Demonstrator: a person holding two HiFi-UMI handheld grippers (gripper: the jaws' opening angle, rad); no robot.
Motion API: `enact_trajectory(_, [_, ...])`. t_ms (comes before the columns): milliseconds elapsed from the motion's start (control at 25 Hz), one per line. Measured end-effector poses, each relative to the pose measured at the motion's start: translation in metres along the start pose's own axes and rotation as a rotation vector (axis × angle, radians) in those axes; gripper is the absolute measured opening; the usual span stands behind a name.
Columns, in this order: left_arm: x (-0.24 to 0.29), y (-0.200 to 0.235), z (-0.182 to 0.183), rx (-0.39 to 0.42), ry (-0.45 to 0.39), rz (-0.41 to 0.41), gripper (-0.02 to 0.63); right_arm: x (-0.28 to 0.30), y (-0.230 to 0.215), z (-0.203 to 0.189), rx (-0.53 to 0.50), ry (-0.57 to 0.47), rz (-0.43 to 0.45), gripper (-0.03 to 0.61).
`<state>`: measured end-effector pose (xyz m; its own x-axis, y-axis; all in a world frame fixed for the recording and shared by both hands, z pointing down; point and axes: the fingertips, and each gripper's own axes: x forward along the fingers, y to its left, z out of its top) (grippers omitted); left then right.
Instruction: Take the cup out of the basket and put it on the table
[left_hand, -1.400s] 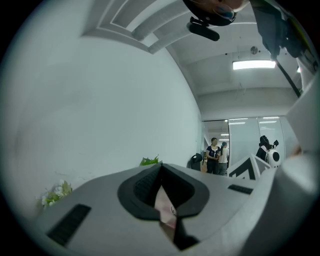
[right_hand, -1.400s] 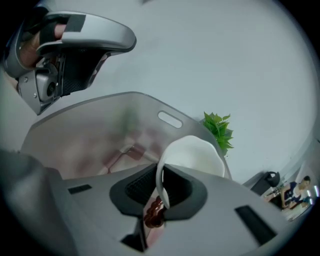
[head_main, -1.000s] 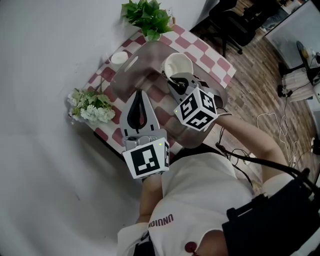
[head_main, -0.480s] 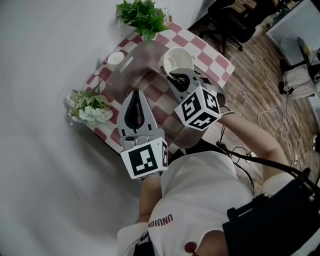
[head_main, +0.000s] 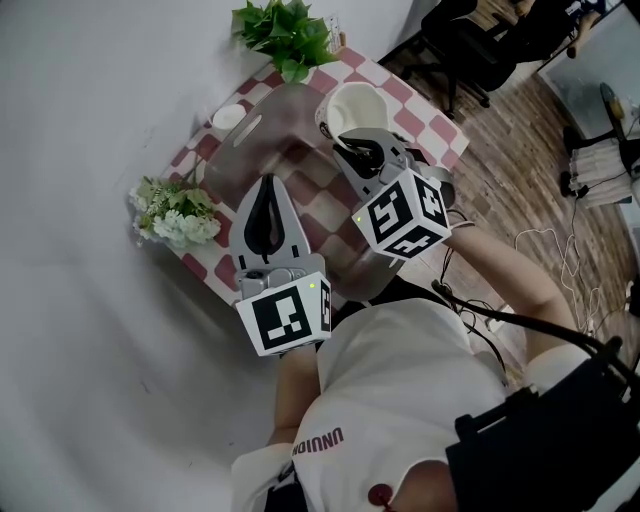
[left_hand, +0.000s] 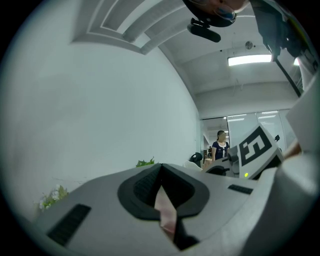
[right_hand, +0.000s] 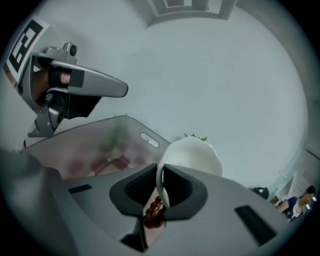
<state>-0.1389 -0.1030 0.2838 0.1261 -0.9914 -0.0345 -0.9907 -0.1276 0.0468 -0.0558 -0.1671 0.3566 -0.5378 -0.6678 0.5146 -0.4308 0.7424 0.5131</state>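
Two grippers over the checked table (head_main: 425, 118), my right gripper (head_main: 347, 141) pinching the rim of the white cup (head_main: 352, 106) between its fingers, cup held over the far corner of the see-through basket (head_main: 243, 150), red checks showing through its walls, my left gripper (head_main: 266, 182) closed on nothing at the basket's near side.

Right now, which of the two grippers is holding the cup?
The right gripper: its jaws pinch the rim of the white cup. The left gripper is shut on nothing.
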Motion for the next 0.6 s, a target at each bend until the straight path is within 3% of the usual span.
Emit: enact_trajectory(600, [0.012,-0.014,0.006,0.022,0.004,0.007,0.011,-0.019,-0.037,-0.002,0.006,-0.039,-0.054,0.051])
